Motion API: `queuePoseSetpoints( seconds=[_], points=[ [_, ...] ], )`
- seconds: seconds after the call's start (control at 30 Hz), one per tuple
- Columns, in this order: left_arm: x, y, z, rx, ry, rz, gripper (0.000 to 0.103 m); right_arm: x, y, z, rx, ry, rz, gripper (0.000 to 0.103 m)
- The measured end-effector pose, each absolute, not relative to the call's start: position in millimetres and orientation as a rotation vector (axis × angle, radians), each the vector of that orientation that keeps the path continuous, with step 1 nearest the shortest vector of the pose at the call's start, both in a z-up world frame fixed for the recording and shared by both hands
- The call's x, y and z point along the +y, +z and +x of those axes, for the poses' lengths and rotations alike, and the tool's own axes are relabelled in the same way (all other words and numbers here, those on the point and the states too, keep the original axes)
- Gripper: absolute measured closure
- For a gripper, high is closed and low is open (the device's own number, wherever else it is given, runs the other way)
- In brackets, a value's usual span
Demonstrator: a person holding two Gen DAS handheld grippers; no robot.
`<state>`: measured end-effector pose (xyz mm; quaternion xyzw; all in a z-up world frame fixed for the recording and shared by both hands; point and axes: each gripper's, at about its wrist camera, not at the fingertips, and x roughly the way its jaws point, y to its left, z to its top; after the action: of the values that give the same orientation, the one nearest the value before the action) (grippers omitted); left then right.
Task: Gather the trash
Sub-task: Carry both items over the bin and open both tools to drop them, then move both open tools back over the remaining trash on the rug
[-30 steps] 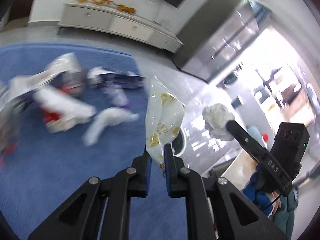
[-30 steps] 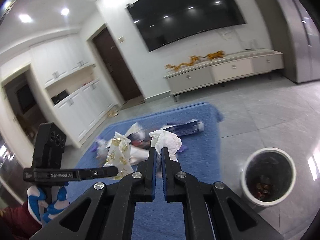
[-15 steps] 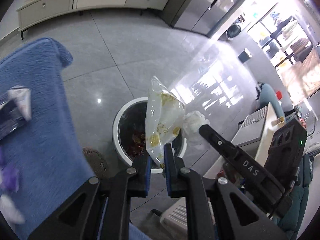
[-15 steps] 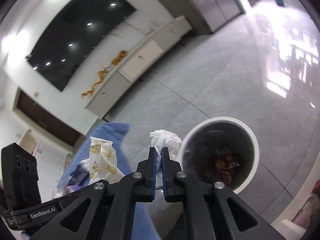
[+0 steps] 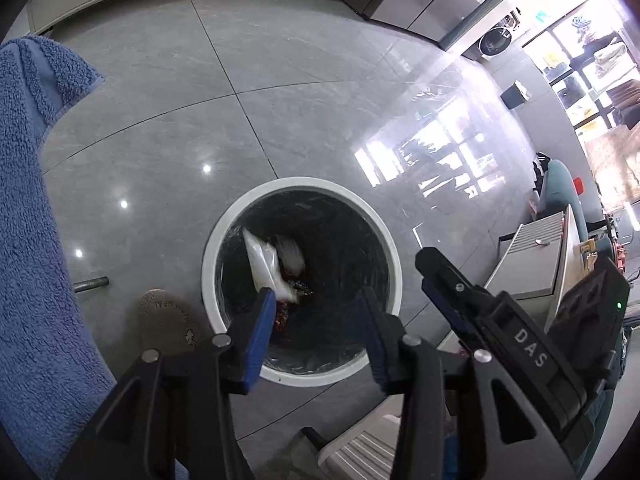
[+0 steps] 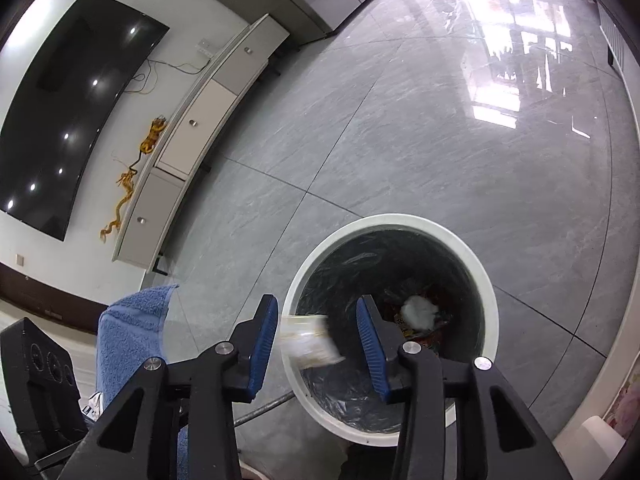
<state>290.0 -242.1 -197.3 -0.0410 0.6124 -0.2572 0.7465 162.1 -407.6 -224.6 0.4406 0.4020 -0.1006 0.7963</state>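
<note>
A white-rimmed trash bin [image 5: 216, 240] with a black liner stands on the grey floor right below both grippers. My left gripper [image 5: 316, 322] hangs over it, its jaws opening, with nothing between the pads. The clear snack bag [image 5: 262, 268] falls free inside the bin beside other wrappers. My right gripper [image 6: 316, 332] is also over the bin [image 6: 400, 220], jaws opening and pads touching nothing. The crumpled white tissue [image 6: 420, 310] lies loose in the bin. The bag [image 6: 308, 340] shows blurred at the bin's near rim, beyond the right fingers.
A blue towel-covered surface [image 5: 24, 240] runs along the left, its corner [image 6: 132, 332] close to the bin. A brown round pad [image 5: 168, 320] and a metal rod [image 5: 90, 284] lie on the floor beside the bin. A white cabinet [image 5: 540, 248] stands to the right, a TV sideboard [image 6: 200, 120] farther off.
Both grippers swung from the blue surface down over the bin and opened. The snack bag left the left gripper and the tissue left the right; both dropped into the bin.
</note>
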Motion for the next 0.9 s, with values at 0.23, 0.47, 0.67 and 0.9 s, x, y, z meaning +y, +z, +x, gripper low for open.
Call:
queuePoseSetpoints(
  seconds=[0.23, 0.47, 0.67, 0.9],
  points=[
    [-230, -168, 272, 1.27, -0.545, -0.085, 0.063, -404, -191, 139, 0.754, -0.267, 0.941, 0.063],
    [-197, -113, 242, 1.107, -0.485, -0.092, 0.063, -388, -141, 121, 0.672, -0.246, 0.863, 0.063],
    [-158, -61, 205, 0.94, -0.445, -0.121, 0.063, -358, -98, 105, 0.63, -0.16, 0.772, 0.063],
    [-96, -7, 163, 0.812, -0.424, -0.124, 0.063, -316, -58, 94, 0.596, -0.043, 0.661, 0.063]
  ],
)
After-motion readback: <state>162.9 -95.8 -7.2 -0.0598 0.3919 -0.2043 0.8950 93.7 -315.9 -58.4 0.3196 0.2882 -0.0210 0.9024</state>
